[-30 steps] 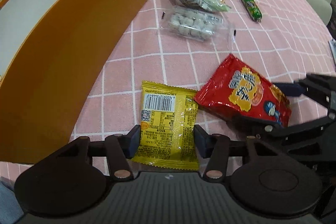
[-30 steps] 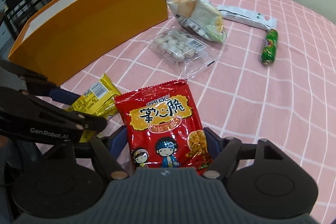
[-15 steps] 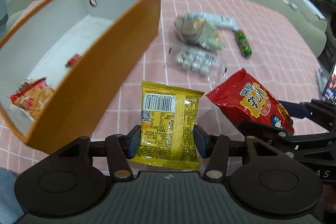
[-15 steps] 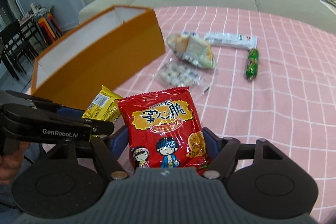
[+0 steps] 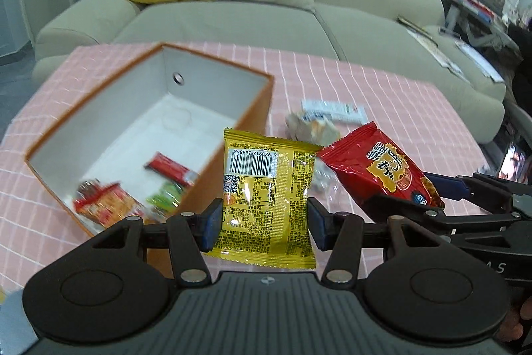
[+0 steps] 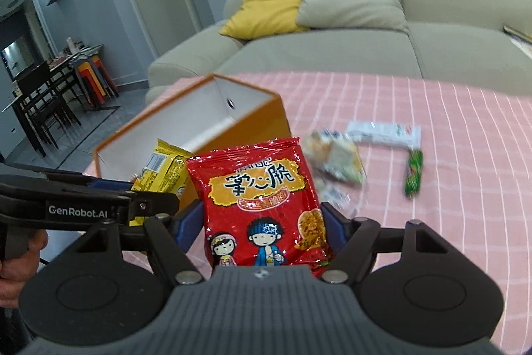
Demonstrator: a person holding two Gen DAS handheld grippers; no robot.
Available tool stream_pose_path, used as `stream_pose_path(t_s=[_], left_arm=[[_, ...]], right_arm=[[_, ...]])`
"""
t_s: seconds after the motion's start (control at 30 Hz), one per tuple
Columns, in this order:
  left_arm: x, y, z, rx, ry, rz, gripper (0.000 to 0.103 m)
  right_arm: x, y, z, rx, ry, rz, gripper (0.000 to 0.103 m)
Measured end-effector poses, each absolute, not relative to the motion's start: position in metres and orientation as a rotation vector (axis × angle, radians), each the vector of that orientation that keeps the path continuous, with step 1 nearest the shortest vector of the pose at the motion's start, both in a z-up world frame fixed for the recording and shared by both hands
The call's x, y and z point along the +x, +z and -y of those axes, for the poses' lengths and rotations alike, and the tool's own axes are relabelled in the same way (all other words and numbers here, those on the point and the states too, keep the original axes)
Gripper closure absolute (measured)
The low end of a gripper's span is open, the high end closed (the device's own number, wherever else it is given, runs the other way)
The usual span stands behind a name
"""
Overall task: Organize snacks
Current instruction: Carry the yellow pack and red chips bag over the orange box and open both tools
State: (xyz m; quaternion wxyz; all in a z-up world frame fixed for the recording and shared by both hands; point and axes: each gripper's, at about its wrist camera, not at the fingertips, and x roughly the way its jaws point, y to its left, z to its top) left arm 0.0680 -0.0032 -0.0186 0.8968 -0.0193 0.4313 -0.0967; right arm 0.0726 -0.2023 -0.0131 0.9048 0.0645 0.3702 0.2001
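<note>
- Snacks are in the air now: the yellow packet [image 5: 268, 188] and the red packet [image 6: 262, 205] both lay flat on the pink checked bench [image 5: 382, 95] a second ago and have since been lifted clear of it.
- The left tongs [image 5: 264, 218] pinch the yellow packet by its sides; the right tongs [image 6: 262, 227] pinch the red packet the same way.
- With the rise, the orange box [image 5: 252, 108] shows its open inside, where a few snacks already lie.
- Both packets hang just beside the box's near wall, so the next step is likely to carry them over the rim and let go.
- Several snacks, including a green stick [image 6: 413, 175] and a white bar [image 6: 382, 132], are left on the bench.
</note>
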Motion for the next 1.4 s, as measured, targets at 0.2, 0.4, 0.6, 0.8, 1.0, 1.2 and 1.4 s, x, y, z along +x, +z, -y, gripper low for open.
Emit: stream_pose_path(t_s=[0.2, 0.4, 0.6, 0.8, 1.0, 1.2, 1.4], left_arm=[[0.084, 0.003, -0.024, -0.038, -0.153, -0.862, 0.043], [0.105, 0.016, -0.048, -0.006, -0.108, -0.852, 0.043], [0.132, 0.02, -0.073, -0.007, -0.069, -0.871, 0.043], [0.165, 0.003, -0.093, -0.004, -0.02, -0.947, 0.043], [0.186, -0.033, -0.104, 0.031, 0.002, -1.056, 0.043], [0.201, -0.063, -0.109, 0.064, 0.013, -1.147, 0.043], [0.209, -0.086, -0.108, 0.111, 0.021, -1.2, 0.043]], right_arm=[[0.095, 0.01, 0.174, 0.071, 0.44, -0.741, 0.032], [0.125, 0.025, 0.14, 0.012, 0.498, -0.702, 0.032], [0.168, 0.029, 0.115, -0.013, 0.53, -0.706, 0.032], [0.209, 0.018, 0.085, -0.108, 0.54, -0.737, 0.032], [0.239, -0.009, 0.057, -0.243, 0.542, -0.786, 0.032], [0.264, -0.037, 0.04, -0.334, 0.551, -0.843, 0.032], [0.277, -0.061, 0.025, -0.392, 0.558, -0.898, 0.032]])
